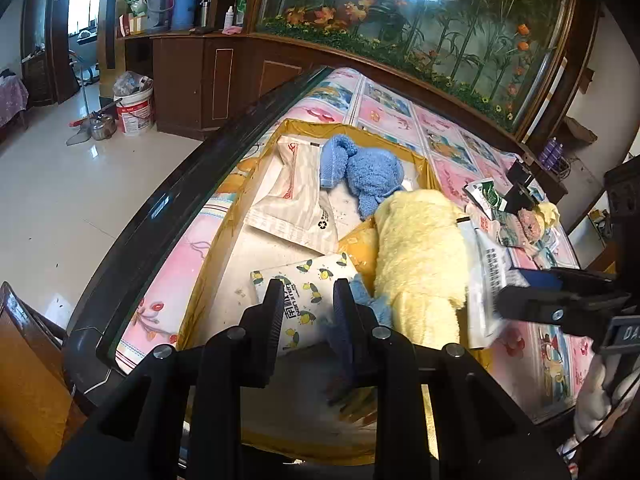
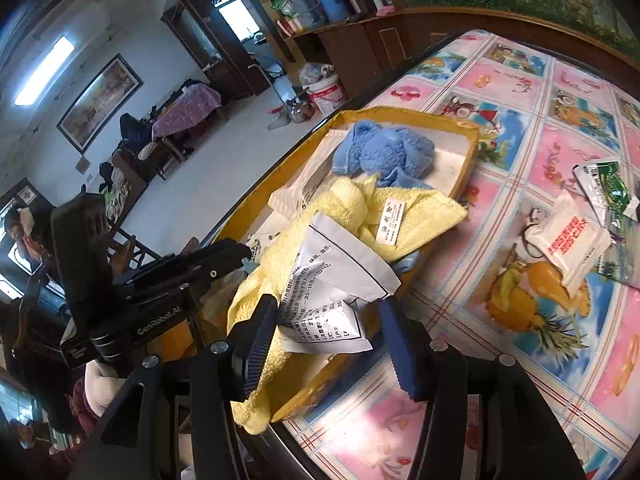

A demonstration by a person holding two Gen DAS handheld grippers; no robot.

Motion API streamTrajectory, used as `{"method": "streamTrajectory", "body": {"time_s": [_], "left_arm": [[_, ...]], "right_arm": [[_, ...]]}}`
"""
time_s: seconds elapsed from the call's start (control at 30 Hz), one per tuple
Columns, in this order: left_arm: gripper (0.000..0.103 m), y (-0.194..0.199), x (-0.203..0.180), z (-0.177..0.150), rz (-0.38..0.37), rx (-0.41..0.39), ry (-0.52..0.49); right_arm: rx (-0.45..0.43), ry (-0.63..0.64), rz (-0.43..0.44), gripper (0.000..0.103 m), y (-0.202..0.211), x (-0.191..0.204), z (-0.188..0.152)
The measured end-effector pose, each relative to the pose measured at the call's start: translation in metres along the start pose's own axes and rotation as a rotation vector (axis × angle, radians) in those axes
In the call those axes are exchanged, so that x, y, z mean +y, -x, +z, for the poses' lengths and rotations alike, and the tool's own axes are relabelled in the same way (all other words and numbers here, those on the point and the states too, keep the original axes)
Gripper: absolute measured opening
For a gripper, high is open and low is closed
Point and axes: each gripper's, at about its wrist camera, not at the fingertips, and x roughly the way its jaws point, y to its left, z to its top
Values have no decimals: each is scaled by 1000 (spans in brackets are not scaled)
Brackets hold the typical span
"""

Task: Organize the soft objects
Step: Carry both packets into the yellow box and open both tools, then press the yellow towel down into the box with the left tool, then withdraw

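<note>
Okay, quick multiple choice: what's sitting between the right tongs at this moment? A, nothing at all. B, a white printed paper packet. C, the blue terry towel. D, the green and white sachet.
B: in the right wrist view the crumpled white paper packet with black print sits between the right tongs, above the fluffy yellow towel in the yellow cardboard box.

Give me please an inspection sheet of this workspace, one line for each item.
Surface: table with pink cartoon-print cover.
Job's things: yellow tray holds blue towel, yellow towel, lemon-print pack.
Clutter: sachets, red-print pack loose on the cover.
Grippers: left gripper open over the lemon-print pack; right gripper open around white printed pouch.
Cables: nothing seen.
Surroundings: wooden cabinet, white bucket on floor.
</note>
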Motion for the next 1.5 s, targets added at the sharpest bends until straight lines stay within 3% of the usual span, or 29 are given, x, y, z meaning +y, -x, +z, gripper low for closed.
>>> {"method": "streamTrajectory", "body": {"time_s": [0.07,0.2,0.4,0.5,0.57,0.73,0.97,1.0,1.1,1.2,1.3,1.43,1.5], "left_arm": [[27,5,0,0,-9,-17,-5],[49,15,-1,2,-24,-52,-10],[50,18,2,6,-20,-68,-3],[52,21,8,6,-14,-68,15],[59,23,12,6,-7,-73,31],[62,28,7,13,-52,-83,52],[67,8,-29,38,-93,-58,-13],[73,-2,-33,44,-93,-37,-15],[74,-36,-44,50,-123,93,16],[74,-47,-68,45,-183,184,-55],[74,-25,-84,41,-186,154,-128],[74,5,-78,48,-38,55,-106],[75,17,-82,49,-66,32,-101]], "right_arm": [[28,1,-22,47,-15,4,3],[60,-7,-44,45,-39,10,15],[75,58,-106,48,-65,20,29],[56,77,-107,56,-56,22,25],[38,76,-91,68,-44,21,20],[-55,46,-79,70,2,12,7],[-197,-88,-119,73,70,-44,-18],[-205,-107,-126,73,77,-52,-22],[-231,-169,-137,73,96,-76,-33],[-249,-216,-152,74,115,-98,-46],[-260,-259,-182,75,130,-126,-59],[-297,-356,-236,75,156,-172,-84],[-322,-425,-262,75,172,-199,-98]]}}
